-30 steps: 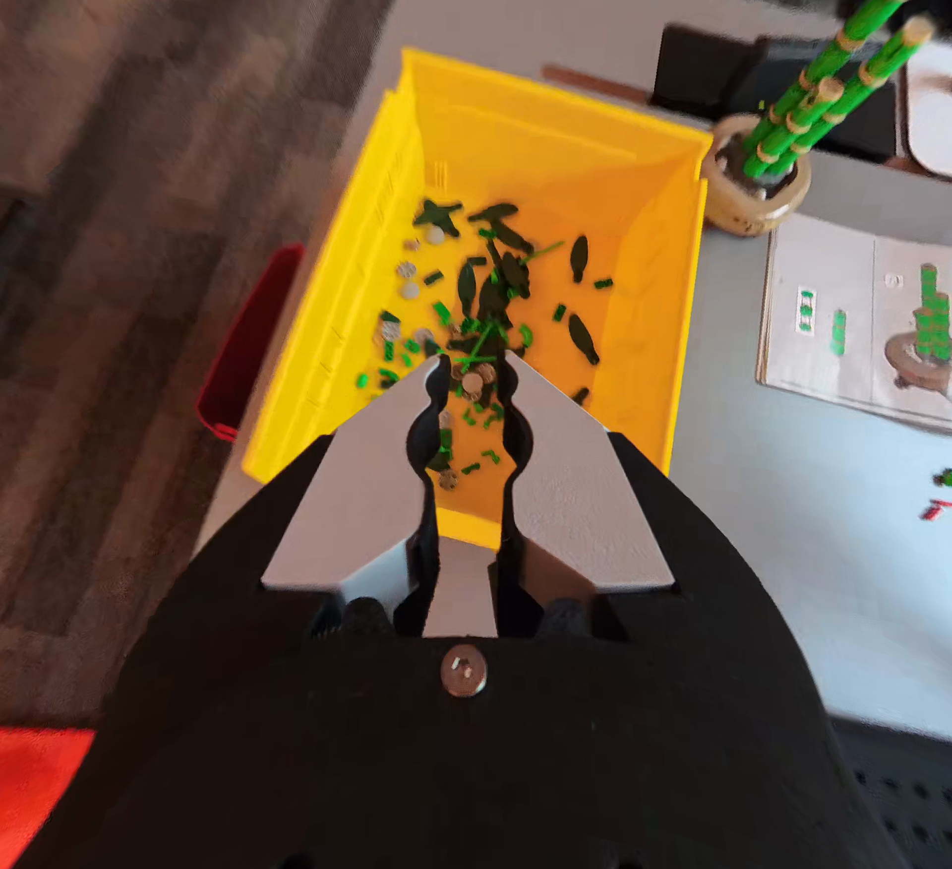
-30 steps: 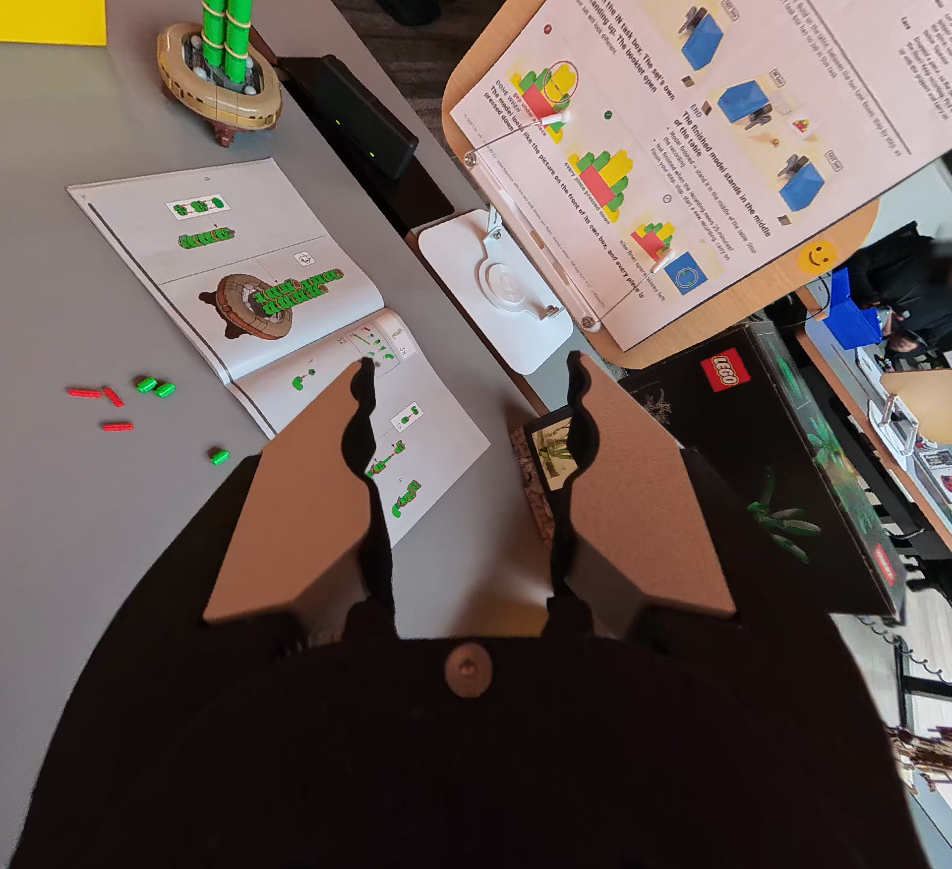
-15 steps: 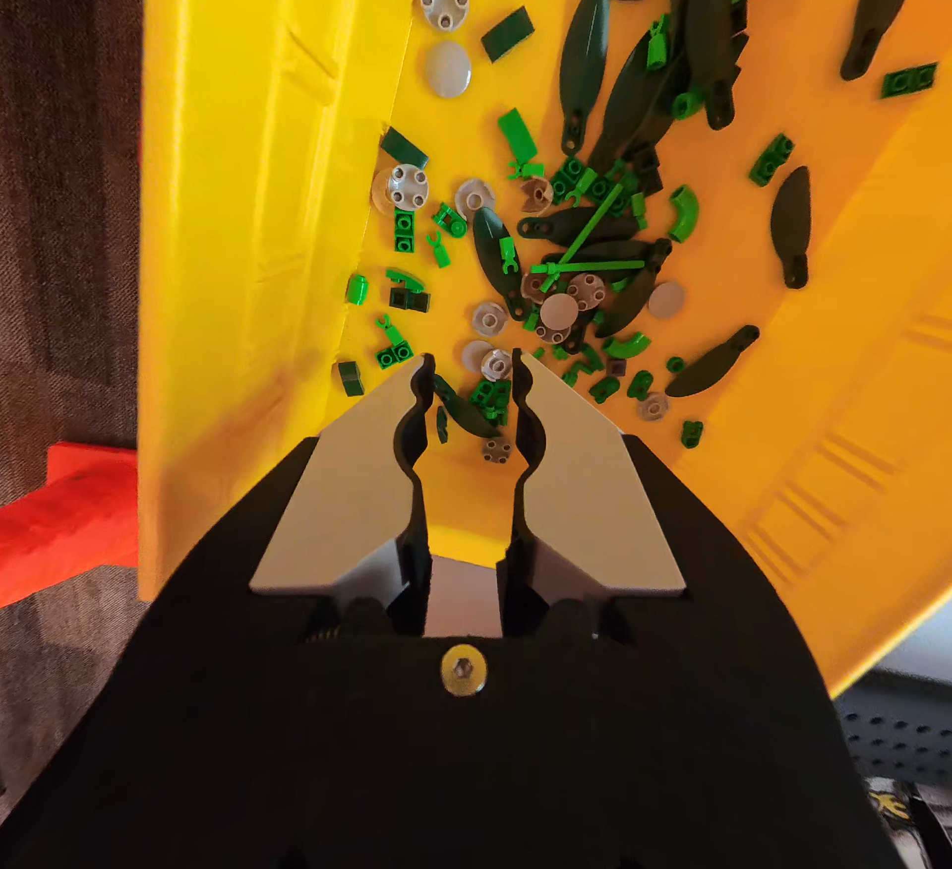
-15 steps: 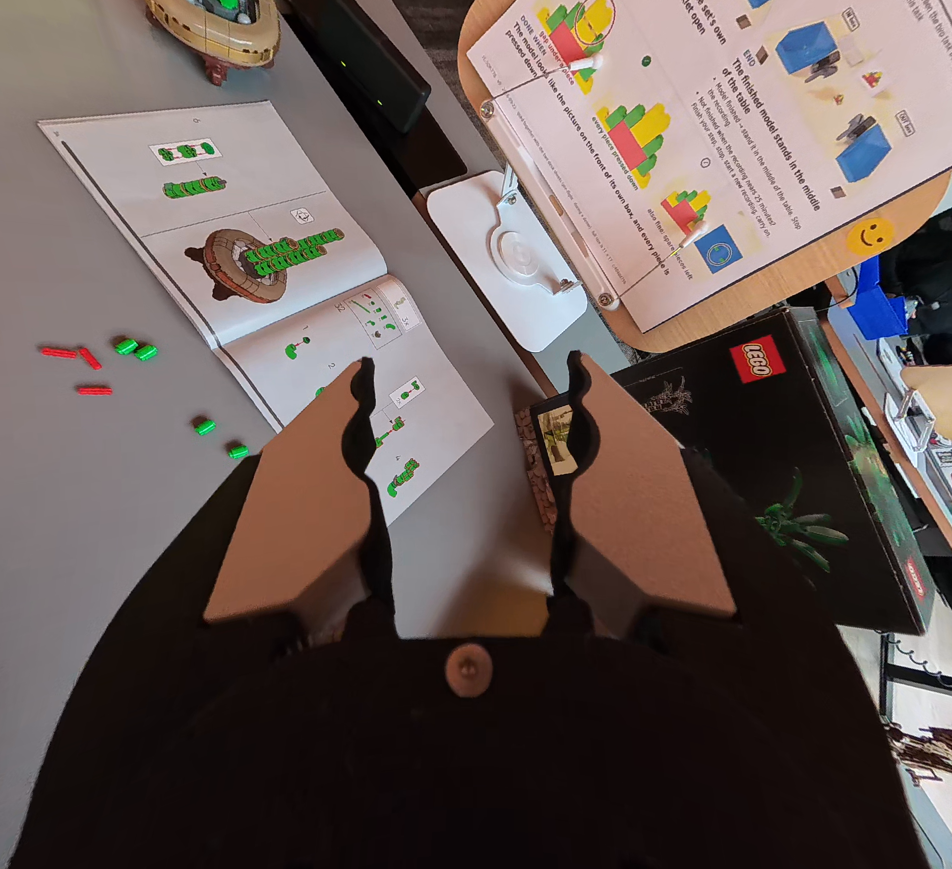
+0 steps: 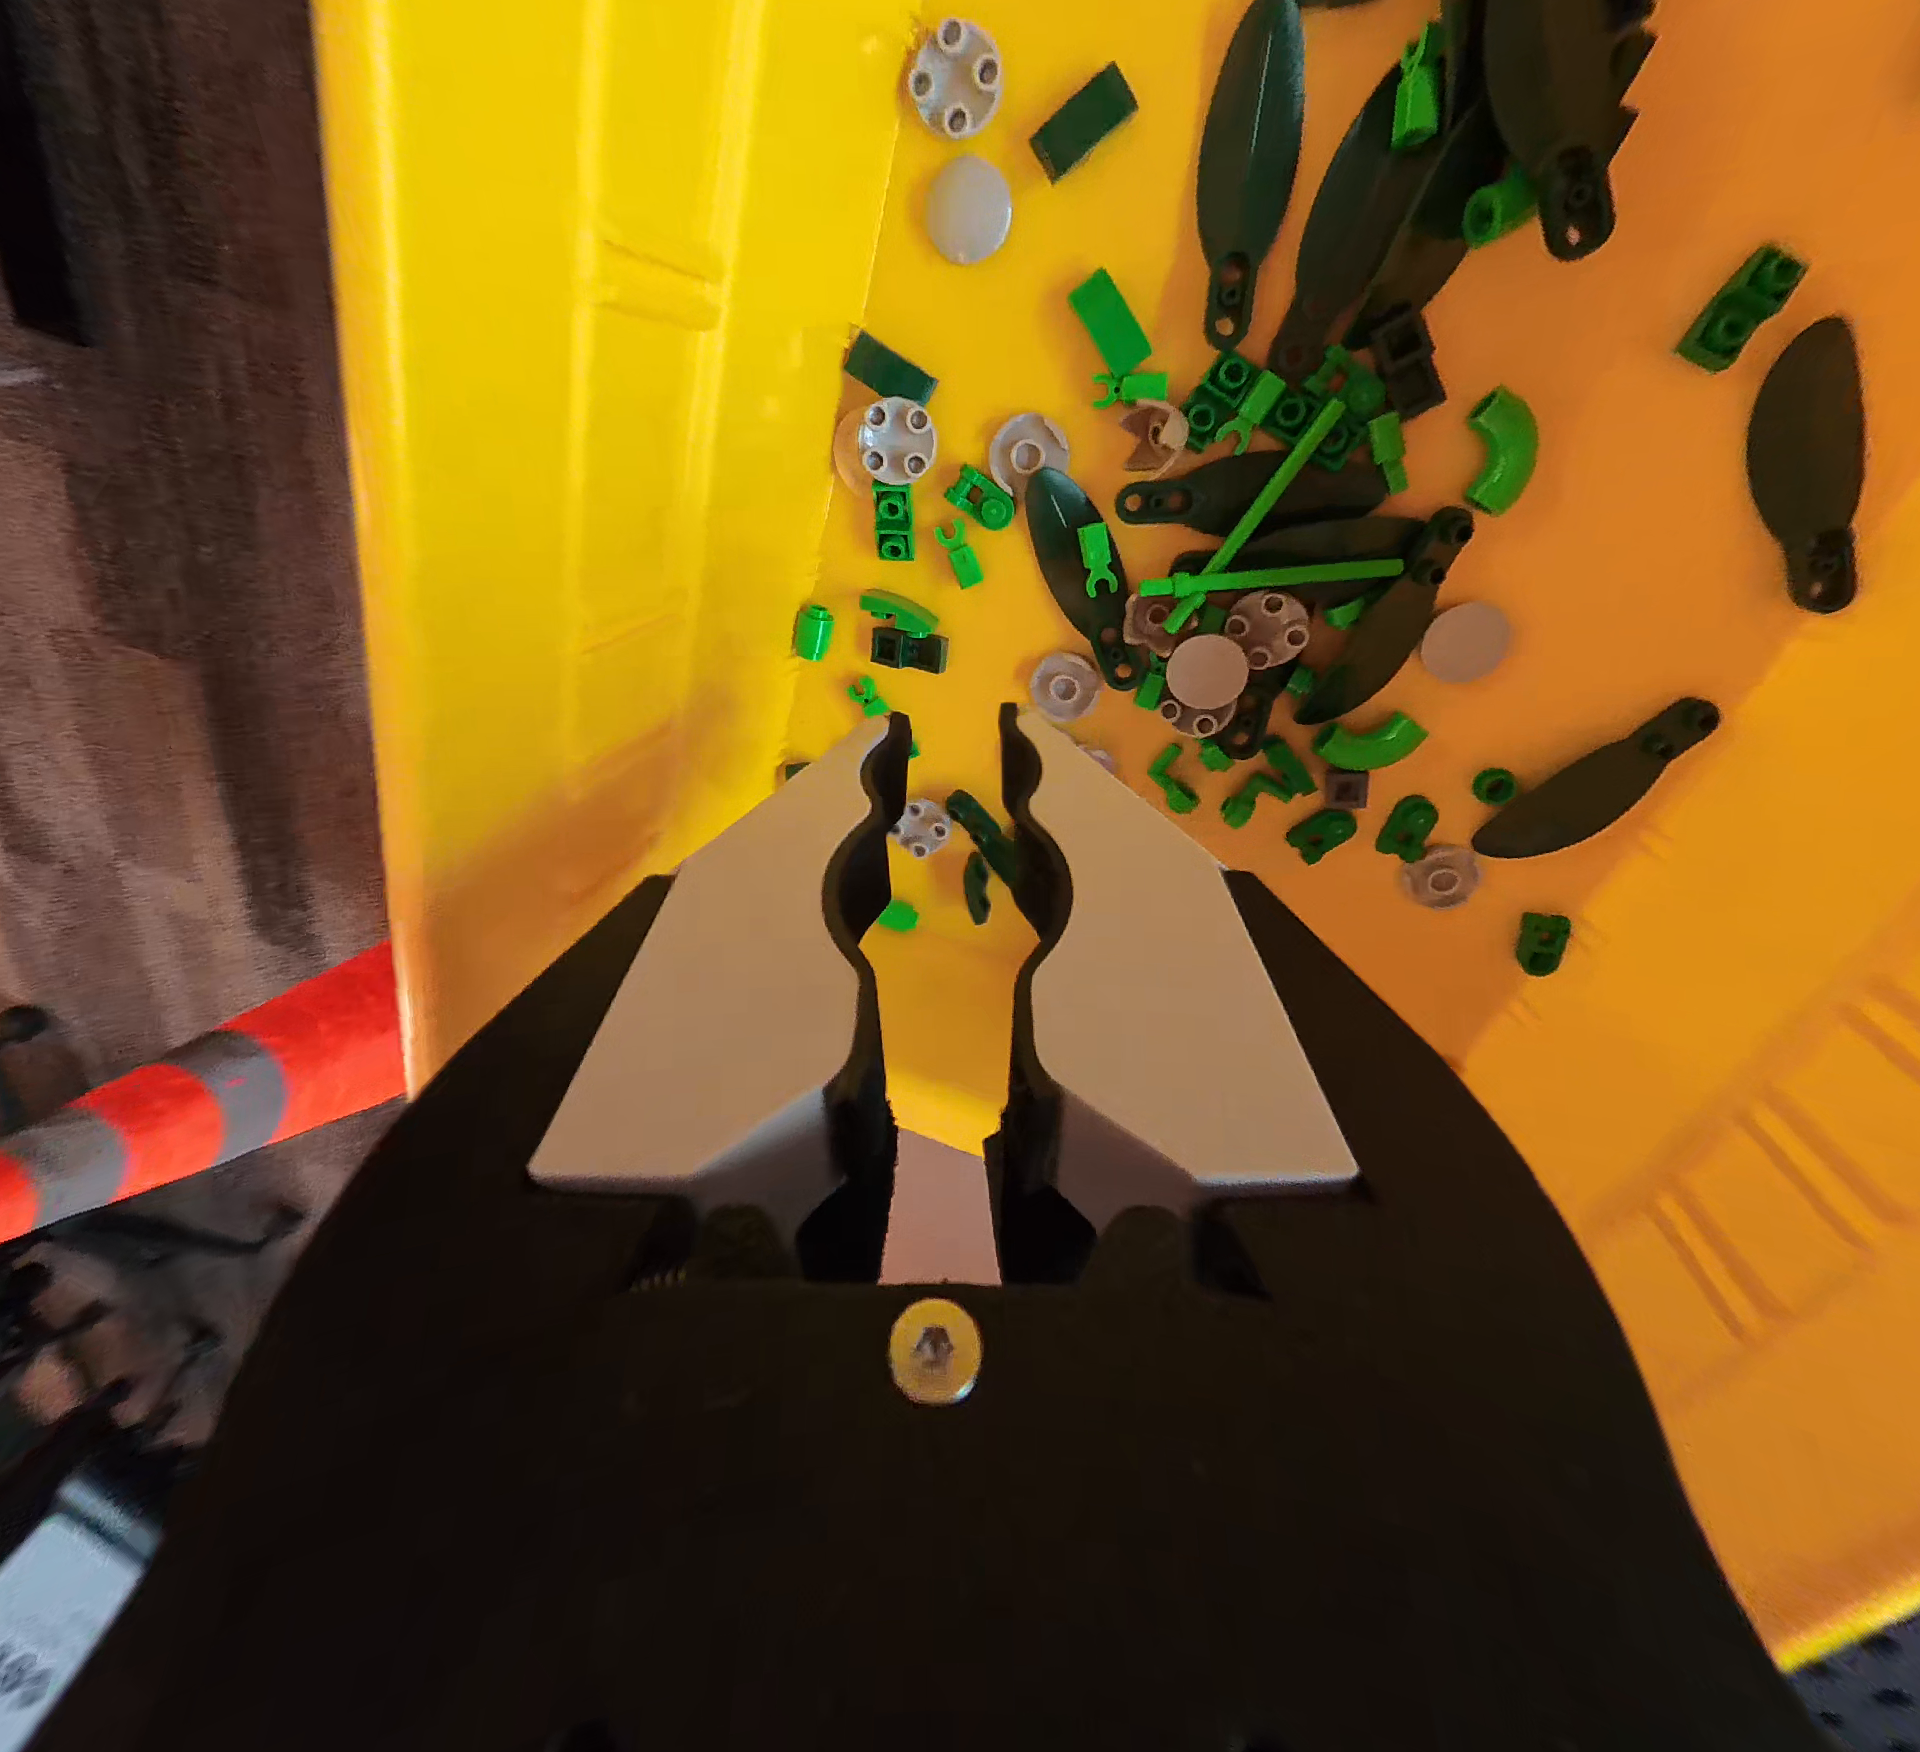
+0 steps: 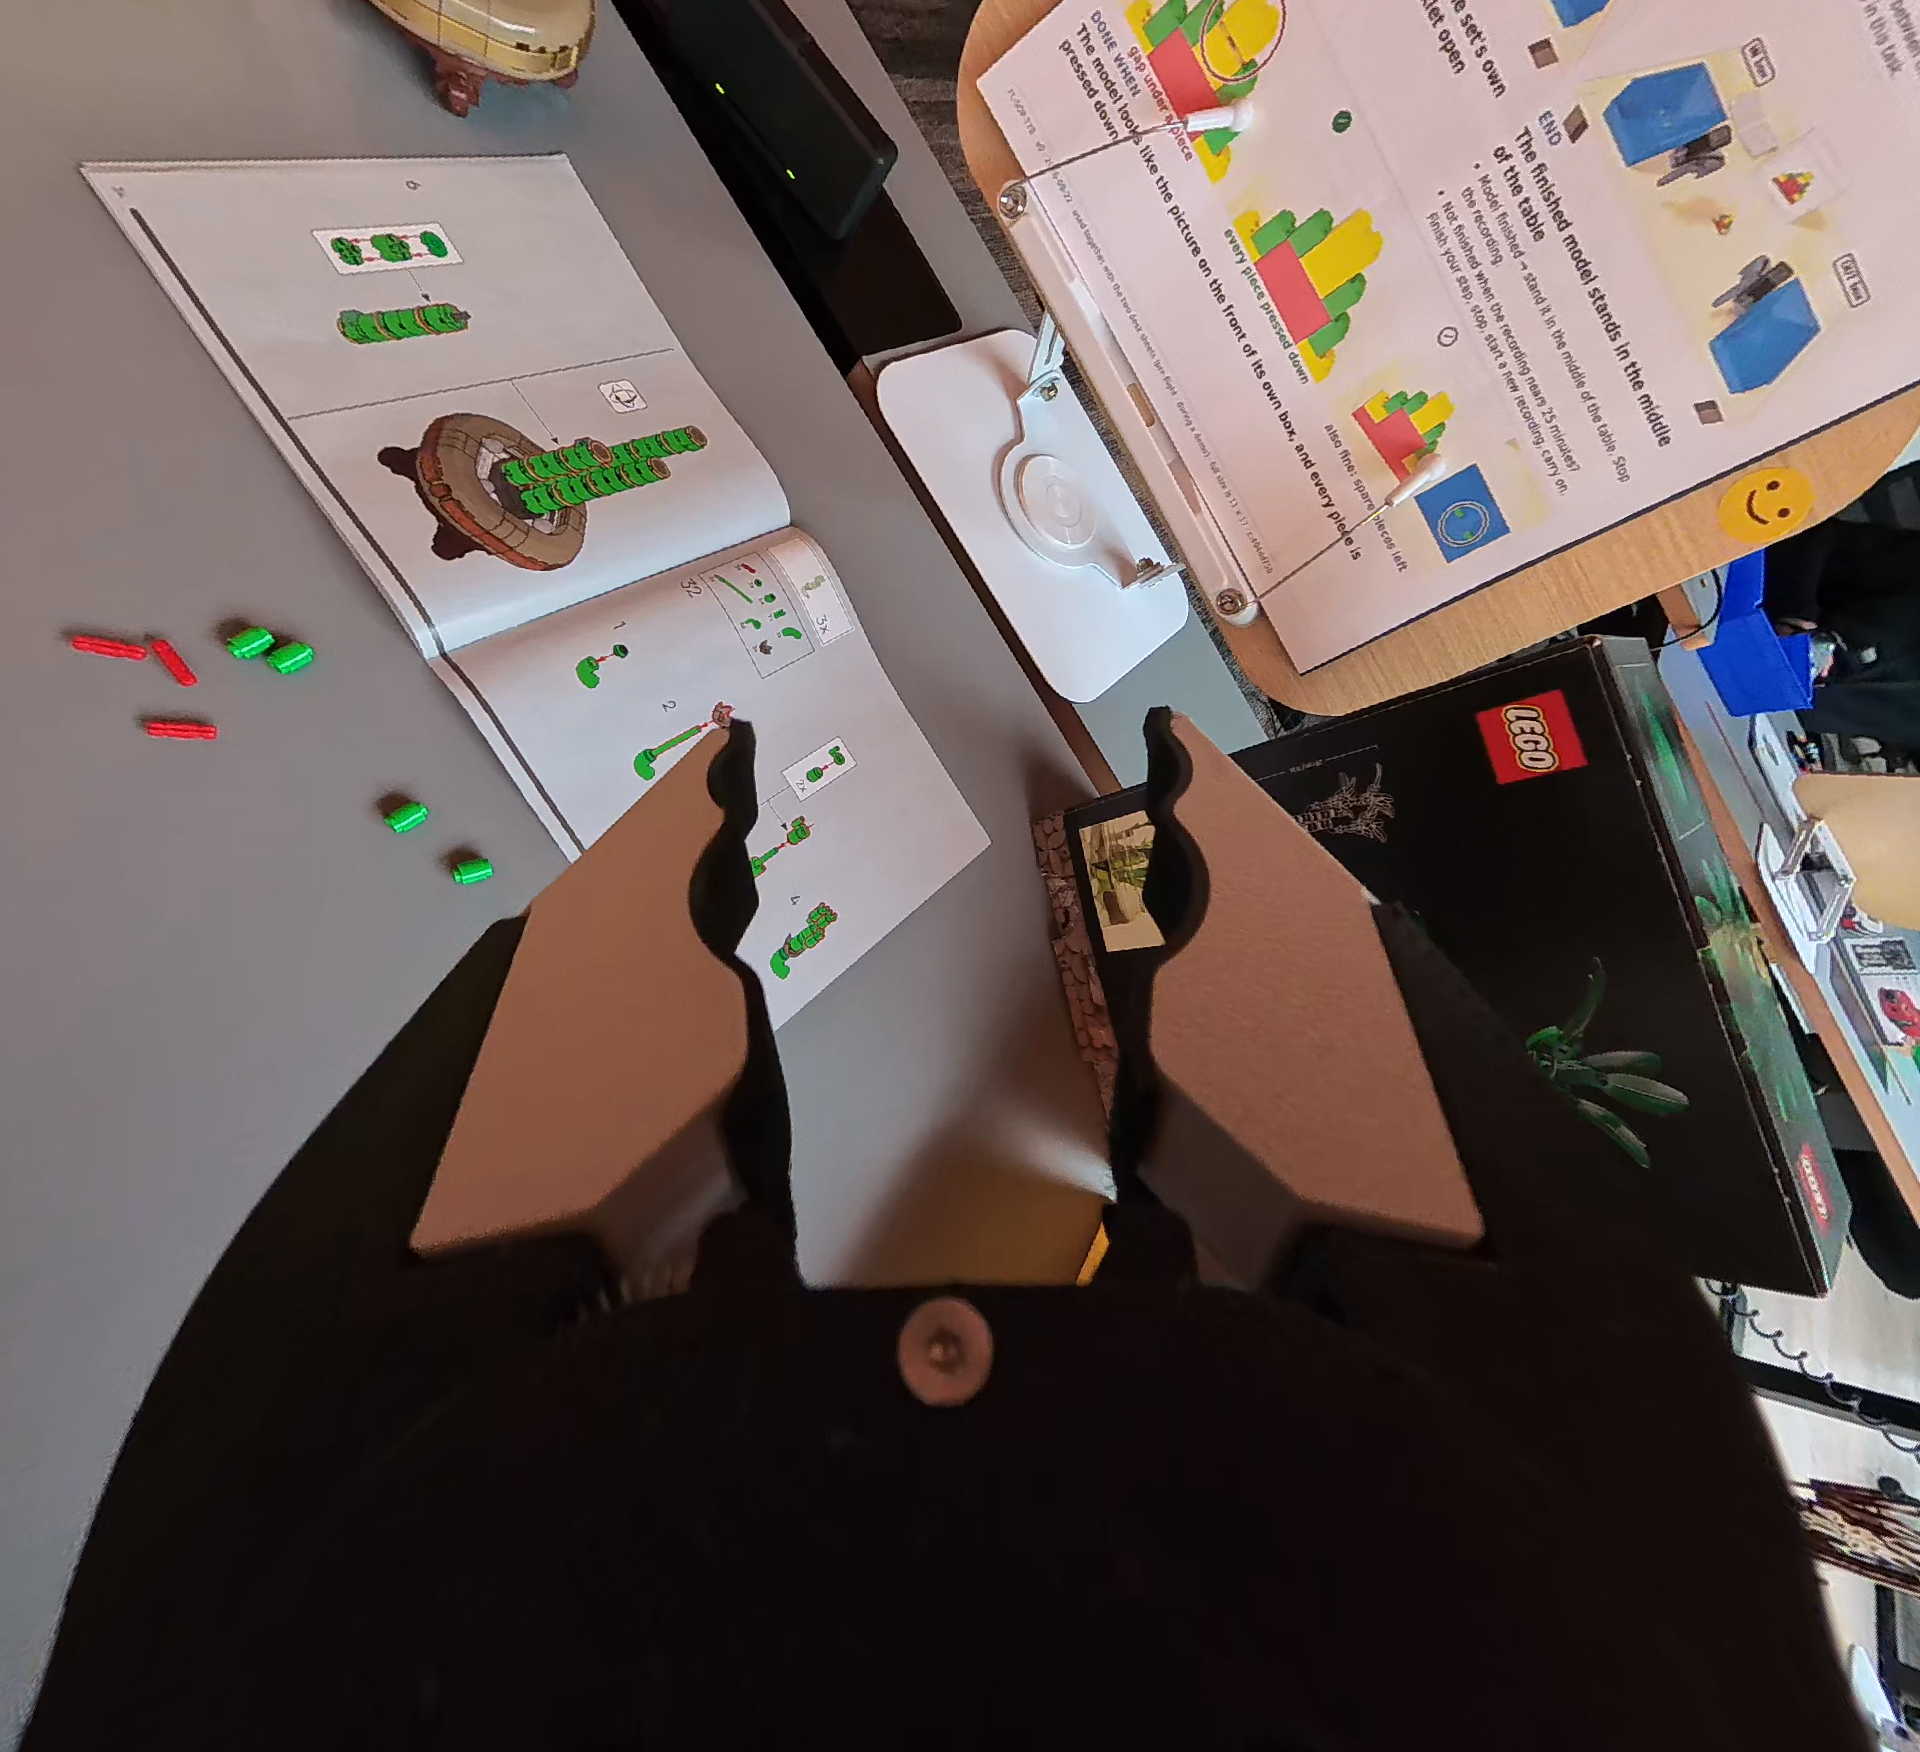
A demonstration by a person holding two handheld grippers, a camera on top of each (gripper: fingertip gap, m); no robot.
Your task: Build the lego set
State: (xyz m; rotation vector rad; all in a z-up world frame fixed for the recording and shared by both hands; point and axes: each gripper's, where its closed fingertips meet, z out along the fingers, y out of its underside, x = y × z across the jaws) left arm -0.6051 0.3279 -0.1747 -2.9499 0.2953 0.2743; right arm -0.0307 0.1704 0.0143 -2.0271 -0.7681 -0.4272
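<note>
So, deep in the yellow bin [image 5: 623,352] of loose lego pieces [image 5: 1247,559].
Open instruction booklet [image 6: 499,414] flat on grey table [image 6: 208,975]; right gripper [image 6: 940,746] spread wide above it, left gripper [image 5: 951,726] narrowly parted, pinching nothing.

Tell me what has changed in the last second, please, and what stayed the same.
The left tongs moved from above the yellow bin down into it, close over the loose pieces, with a narrow gap and nothing gripped. The right tongs drifted slightly over the open booklet, wide open and empty. Nothing on the table moved.
</note>
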